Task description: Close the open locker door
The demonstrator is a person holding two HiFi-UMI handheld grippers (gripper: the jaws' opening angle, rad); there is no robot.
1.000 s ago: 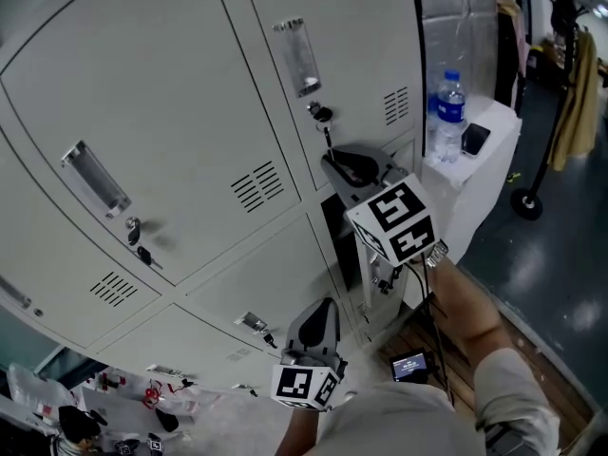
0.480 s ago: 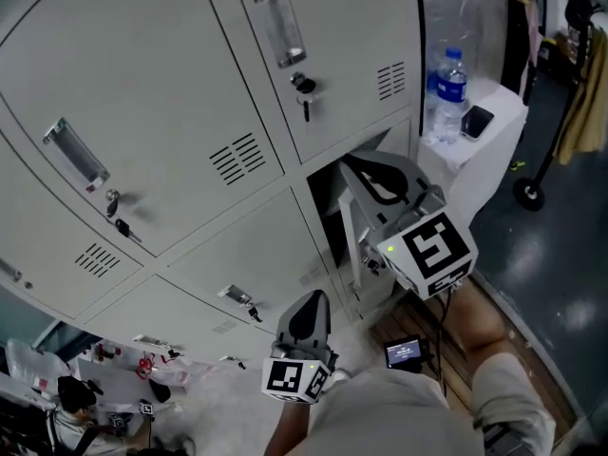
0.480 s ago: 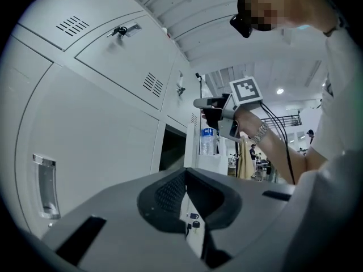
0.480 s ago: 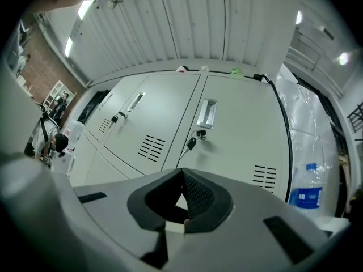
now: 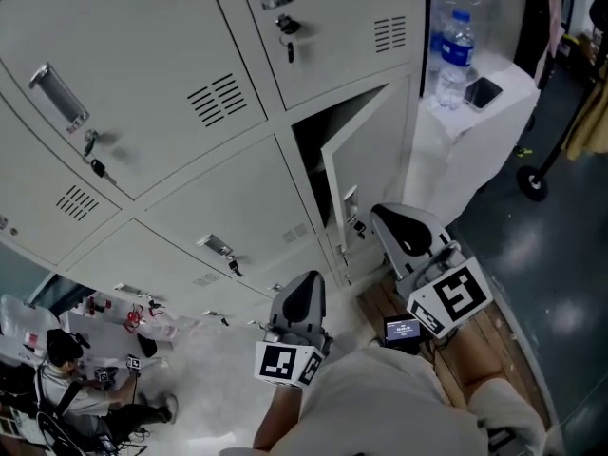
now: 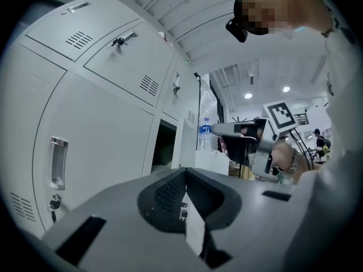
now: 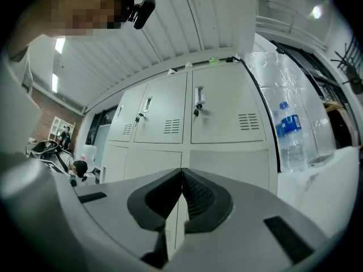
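Grey lockers fill my view, one locker door ajar; my left gripper and right gripper sit pinched together, empty.

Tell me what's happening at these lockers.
A person faces a bank of grey lockers with a gripper in each hand. One lower locker door stands ajar. The right gripper hangs just below that door, and the left gripper is lower, near the person's body. Both have their jaws shut on nothing, and neither touches the door.
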